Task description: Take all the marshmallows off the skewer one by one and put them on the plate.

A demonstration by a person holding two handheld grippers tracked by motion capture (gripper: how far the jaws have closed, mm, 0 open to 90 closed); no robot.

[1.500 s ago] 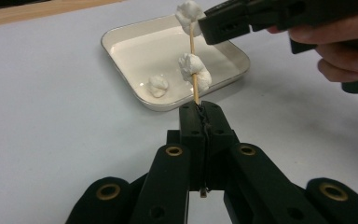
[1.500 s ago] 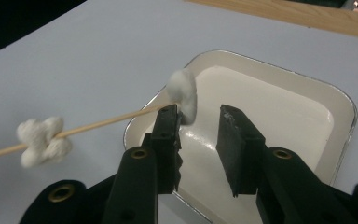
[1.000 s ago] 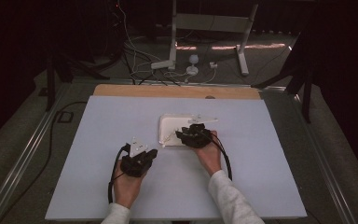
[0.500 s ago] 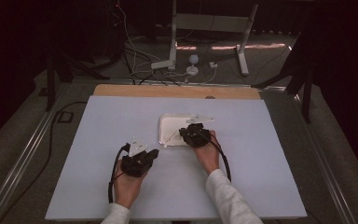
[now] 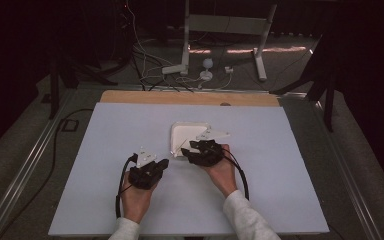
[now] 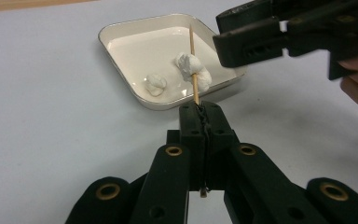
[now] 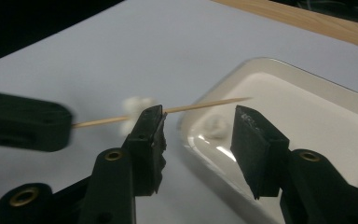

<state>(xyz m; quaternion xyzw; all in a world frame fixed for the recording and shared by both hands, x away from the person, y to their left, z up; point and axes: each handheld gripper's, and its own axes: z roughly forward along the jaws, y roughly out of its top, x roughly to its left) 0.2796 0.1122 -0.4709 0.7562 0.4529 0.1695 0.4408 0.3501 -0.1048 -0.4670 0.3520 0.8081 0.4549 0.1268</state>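
Nearest the person's edge of the pale grey-white table surface [image 5: 95, 200], the left gripper [image 6: 199, 114] is resting low with its jaws pressed together, clamping the near end of a thin wooden skewer [image 6: 194, 70]. The skewer is pointing away from that gripper and over the rim of a shallow square white ceramic dish [image 6: 121, 30]. One soft white marshmallow-like lump [image 6: 192, 70] is sitting threaded about midway along the stick, above the dish's near side. Just beyond, the right gripper [image 7: 198, 130] is hovering beside the skewer with its jaws standing well apart and holding nothing; in the right gripper view, the skewer's pointed free end is passing behind the left-hand jaw and reaching across the gap between them. Farther in, a second loose white lump [image 6: 155, 84] is lying on the dish floor, apart from the stick. In the high view, the dish [image 5: 180, 131] is sitting near the table's middle, with both grippers just on the person's side of it. The step in hand appears to be loading pieces onto the skewer. The next move probably calls for the right gripper to descend into the dish, close gently on the loose lump without crushing it, and align it with the skewer tip while the left gripper is holding the stick steady.
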